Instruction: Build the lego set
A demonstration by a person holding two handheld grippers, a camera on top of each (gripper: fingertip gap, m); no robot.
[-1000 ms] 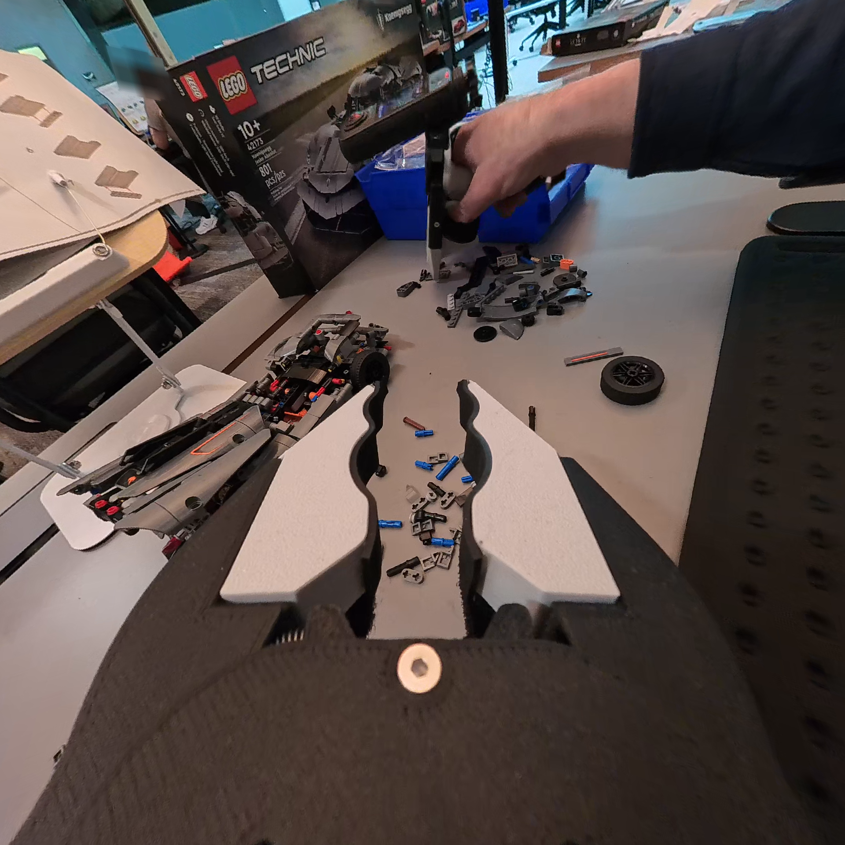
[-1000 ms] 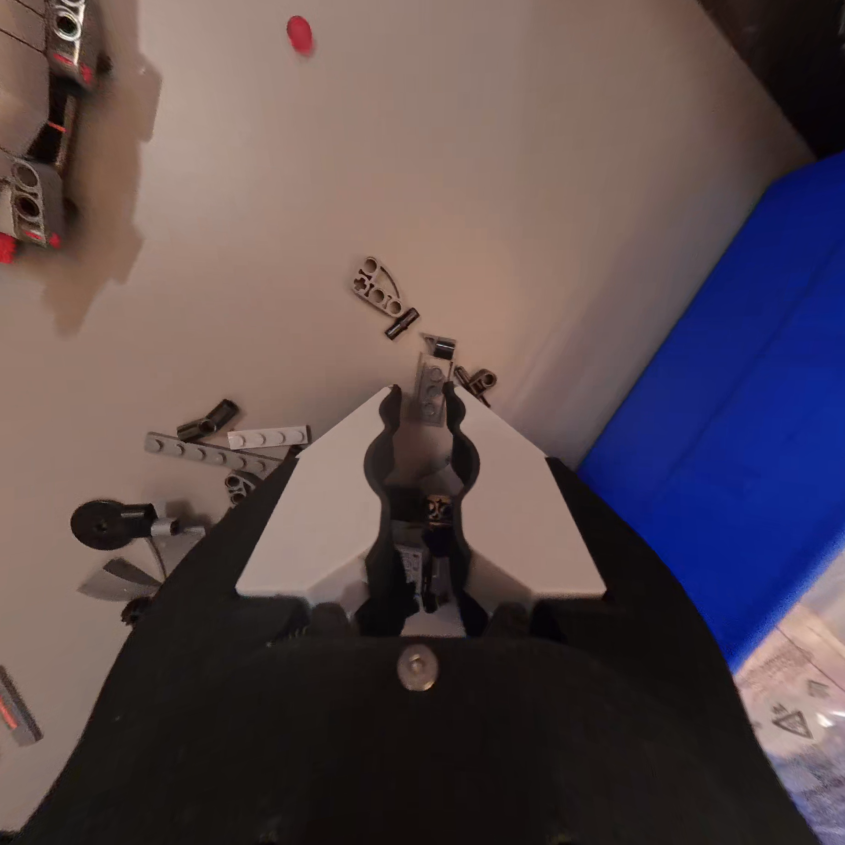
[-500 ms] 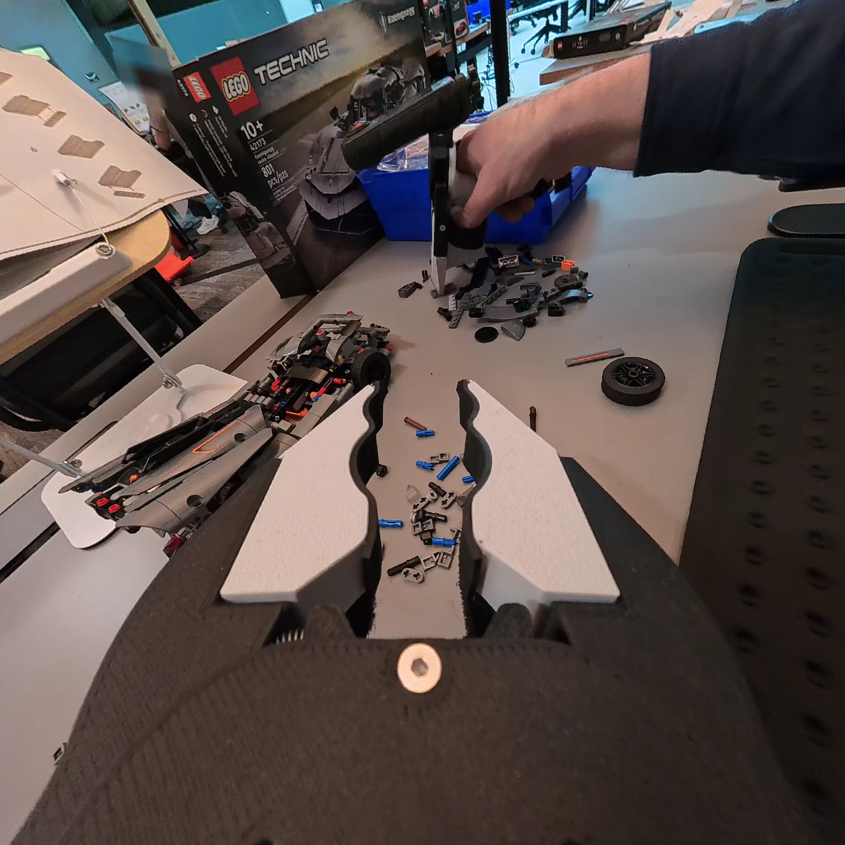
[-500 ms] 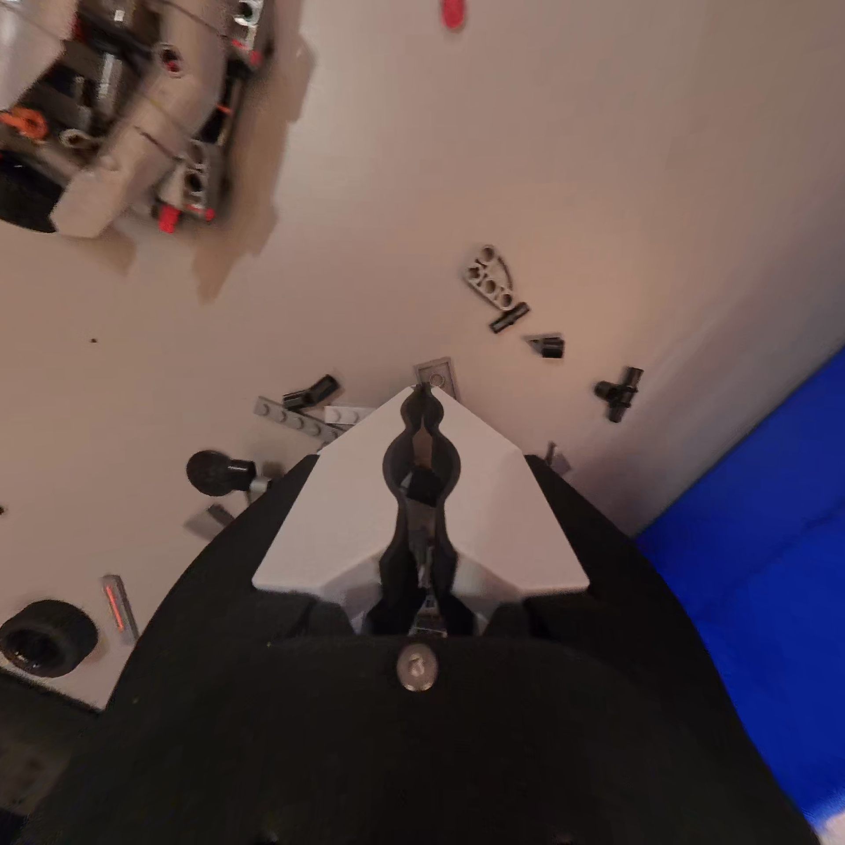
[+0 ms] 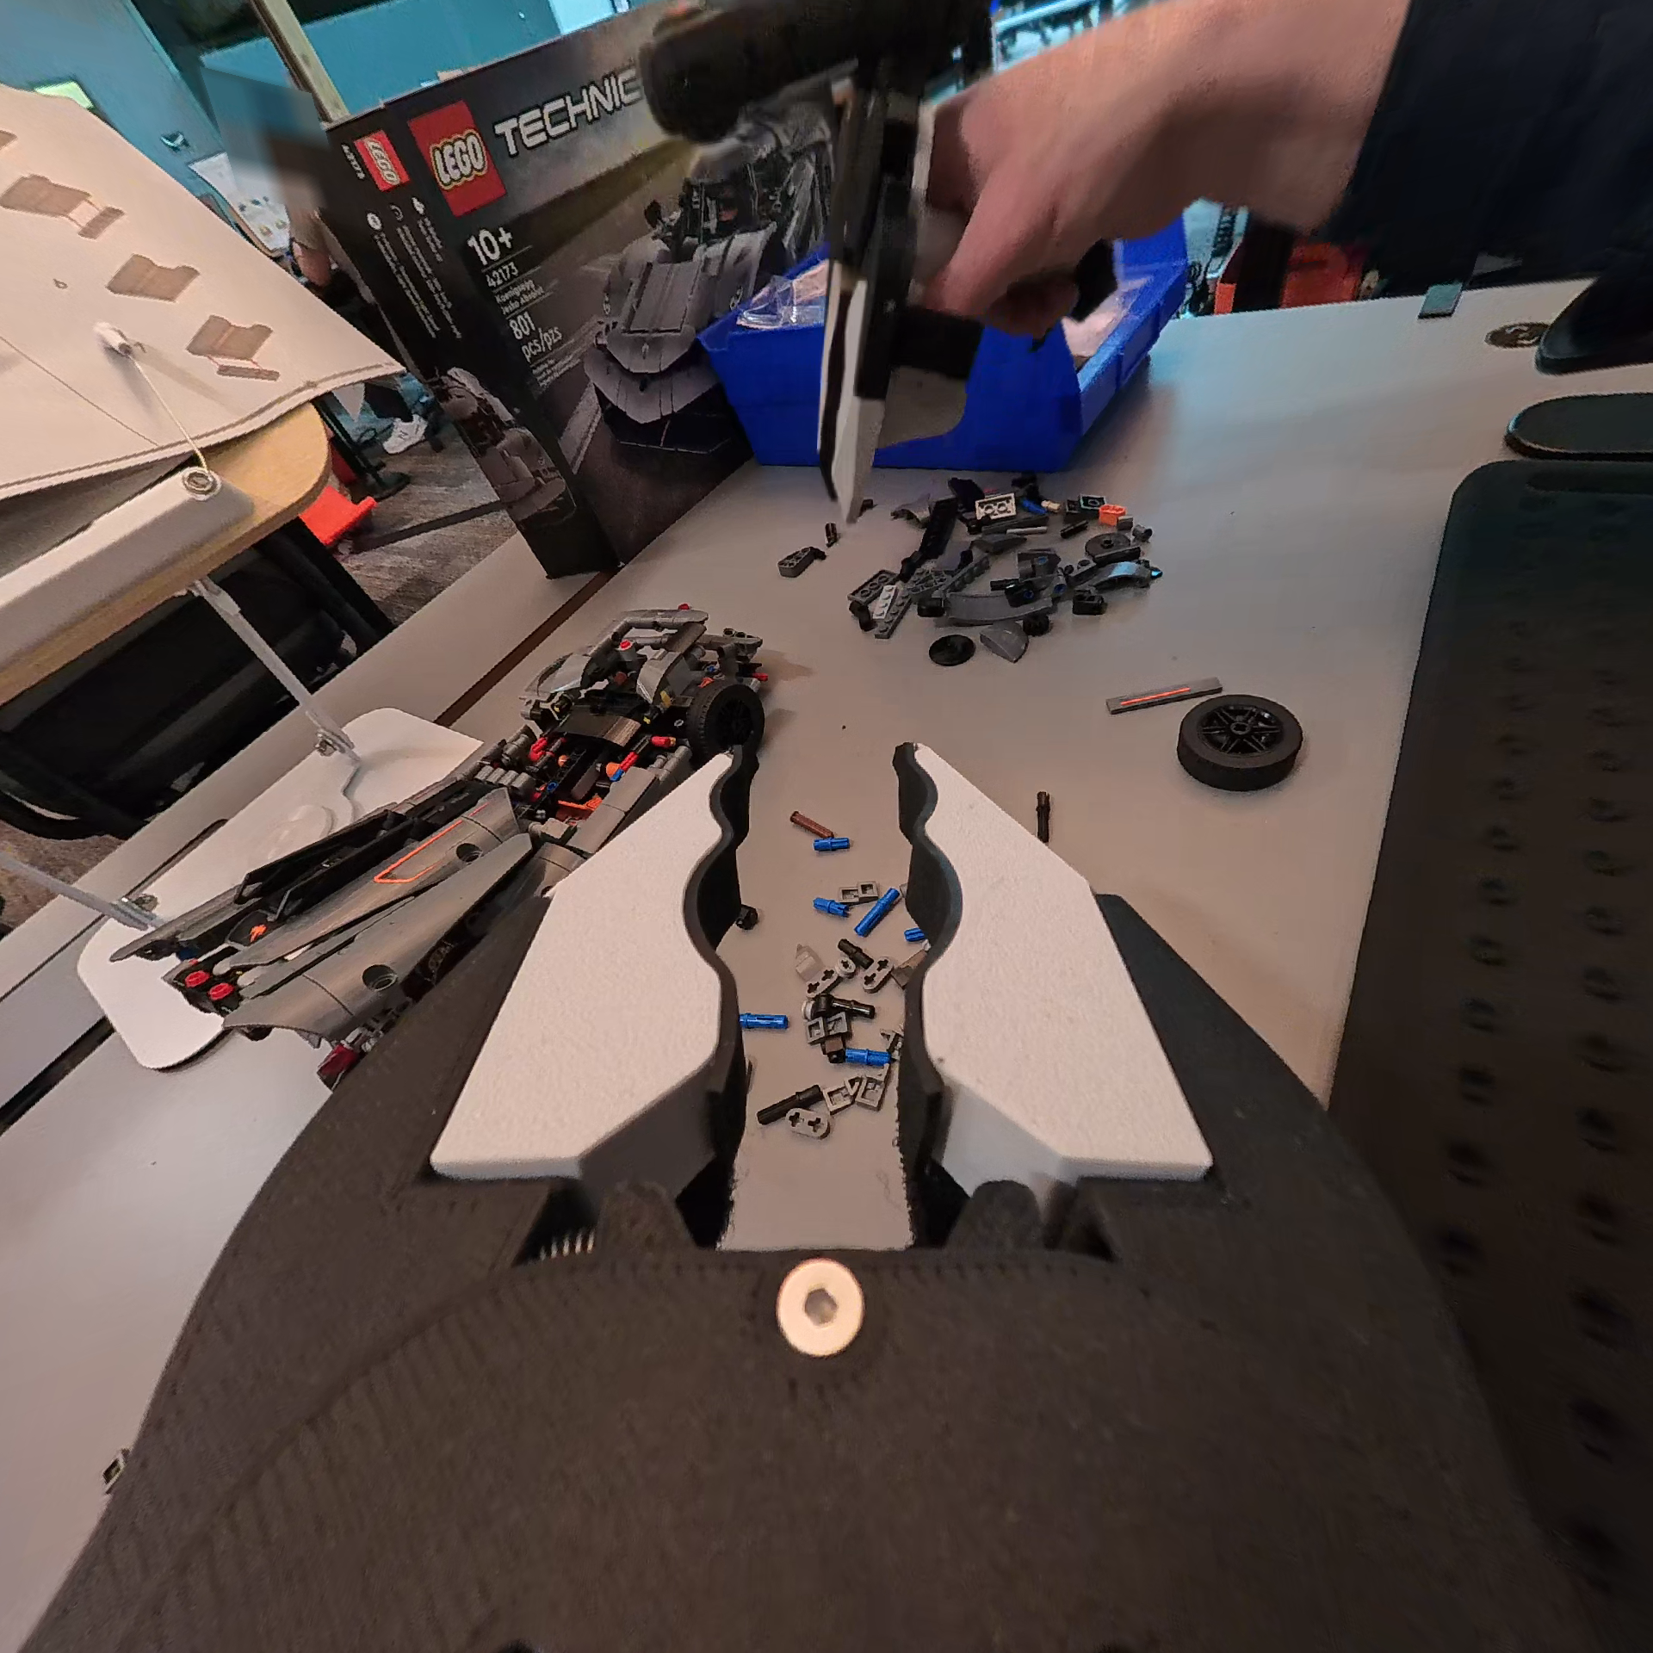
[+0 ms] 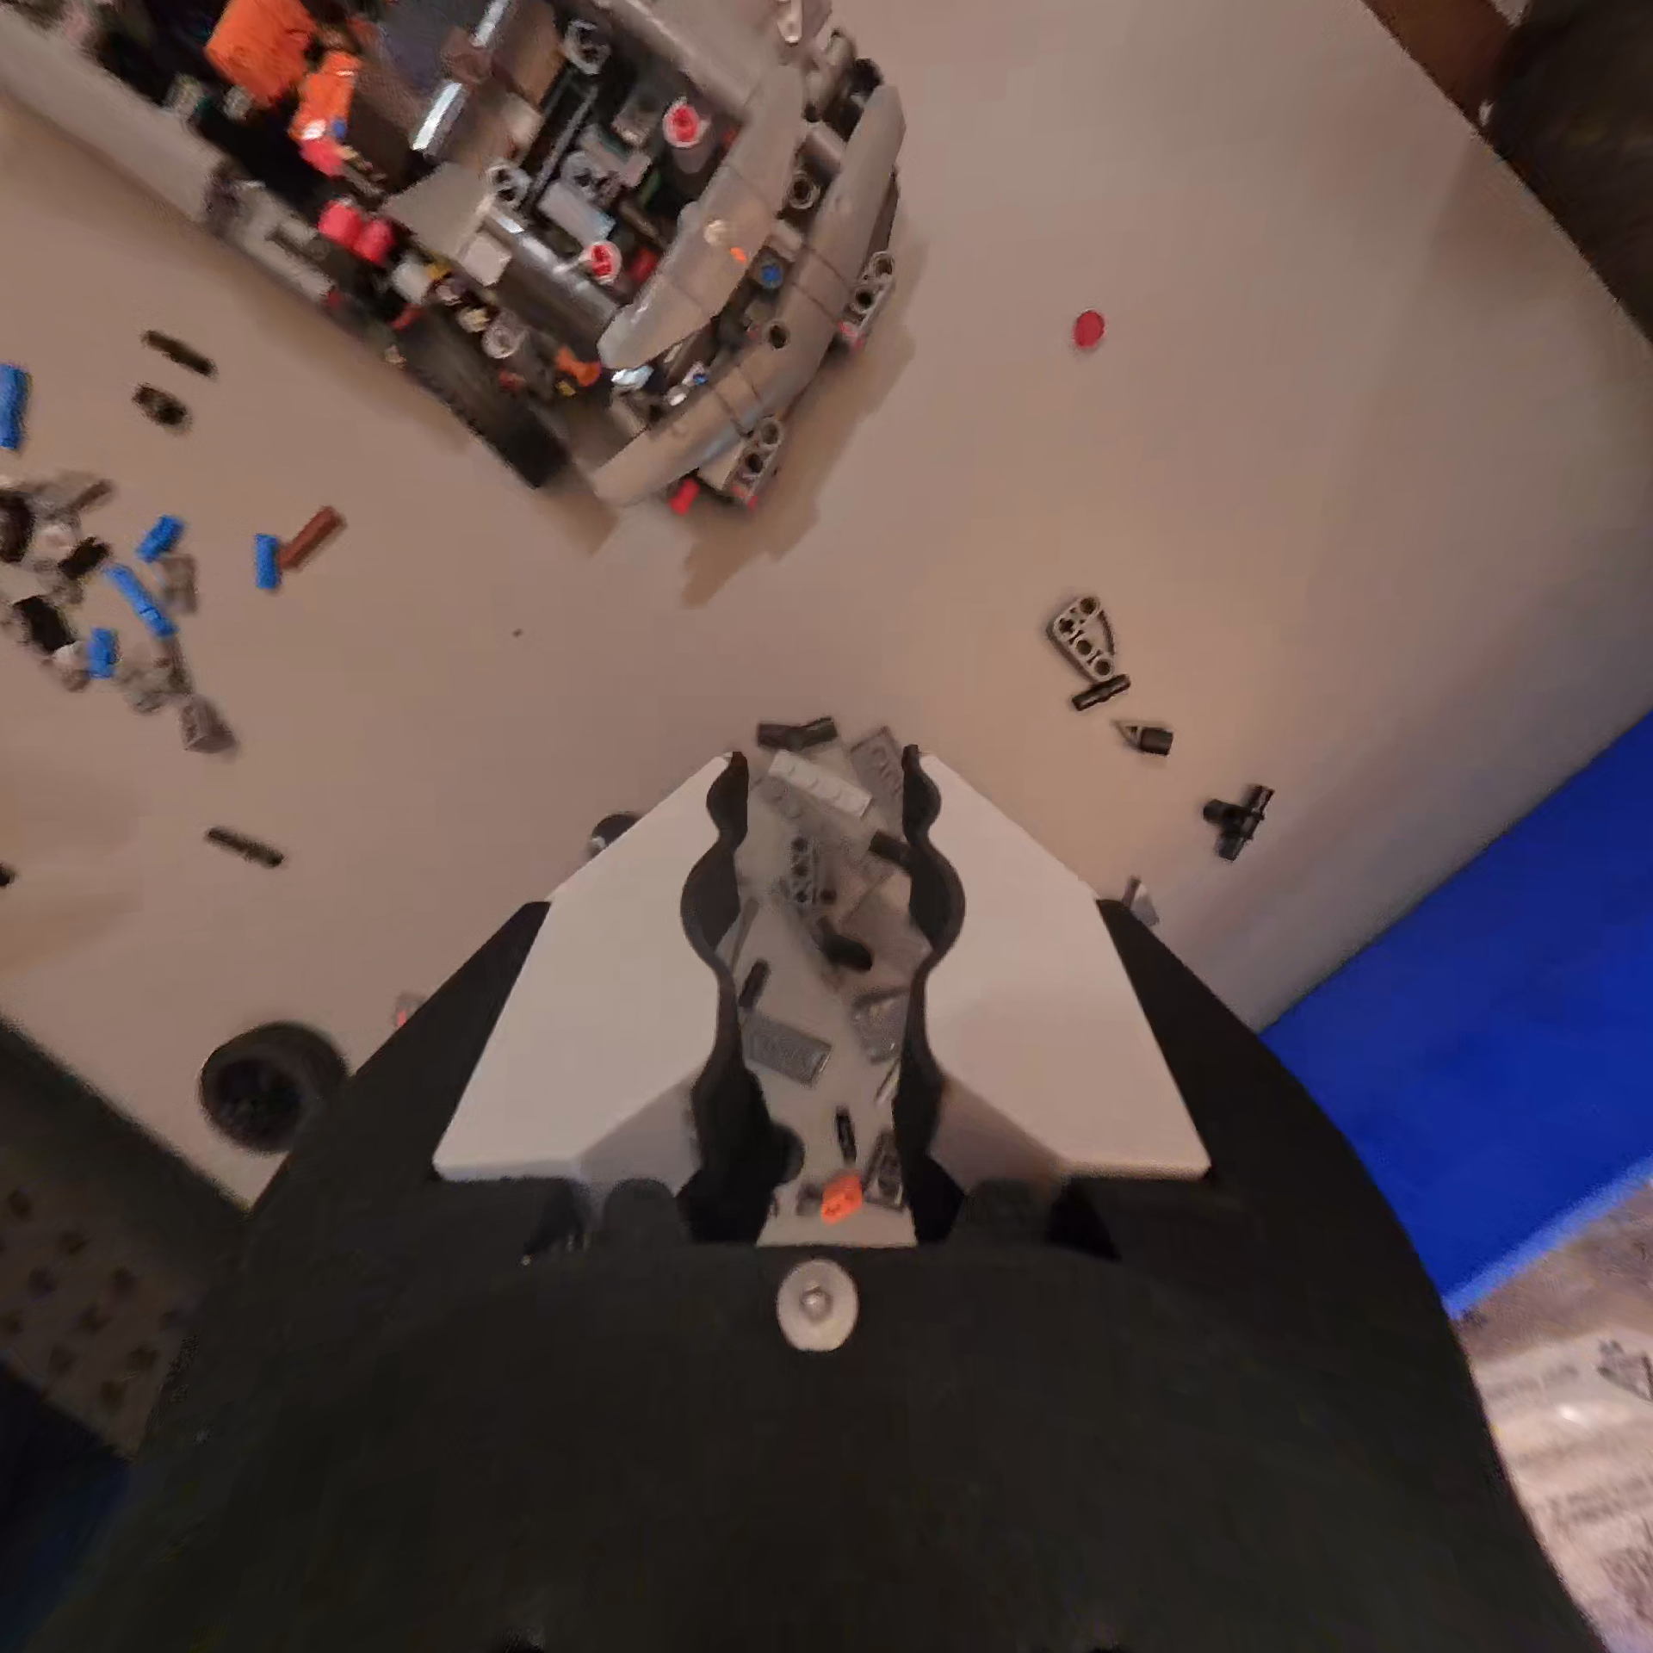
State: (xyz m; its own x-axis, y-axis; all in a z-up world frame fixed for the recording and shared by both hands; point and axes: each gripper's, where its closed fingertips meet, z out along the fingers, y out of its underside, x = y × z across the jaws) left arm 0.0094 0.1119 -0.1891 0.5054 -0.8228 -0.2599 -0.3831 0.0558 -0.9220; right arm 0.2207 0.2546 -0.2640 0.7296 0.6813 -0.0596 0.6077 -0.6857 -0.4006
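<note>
Car model (image 5: 501, 859) sits on the grey table (image 5: 1252, 555), left of centre, long dark-grey body largely assembled, with orange trim and red pins showing. One wheel (image 5: 729, 716) fitted on the side facing the loose parts; a second, loose wheel (image 5: 1239, 742) lies well apart to the right, beside a thin grey strip with a red line (image 5: 1163, 696). So judged: bodywork mostly done, wheels and a fair number of panels and pins left. Left gripper (image 5: 816, 760) hangs low over the table, jaws apart at a moderate gap, nothing between them; under the gap lies a scatter of blue and black pins (image 5: 841, 984). Right gripper (image 6: 821, 760) is held by a hand (image 5: 1100, 170) above the pile of dark panels and plates (image 5: 1002, 572), near the blue bin (image 5: 1029, 402). In its own view the jaws stand apart and empty, pointing down at grey plates (image 6: 823, 783) on the table; no piece is gripped. A red round stud (image 6: 1089, 328) lies alone beyond the model's end. The set's box (image 5: 555, 295) stands behind. Next step looks like choosing a piece from the pile, not yet taken.
</note>
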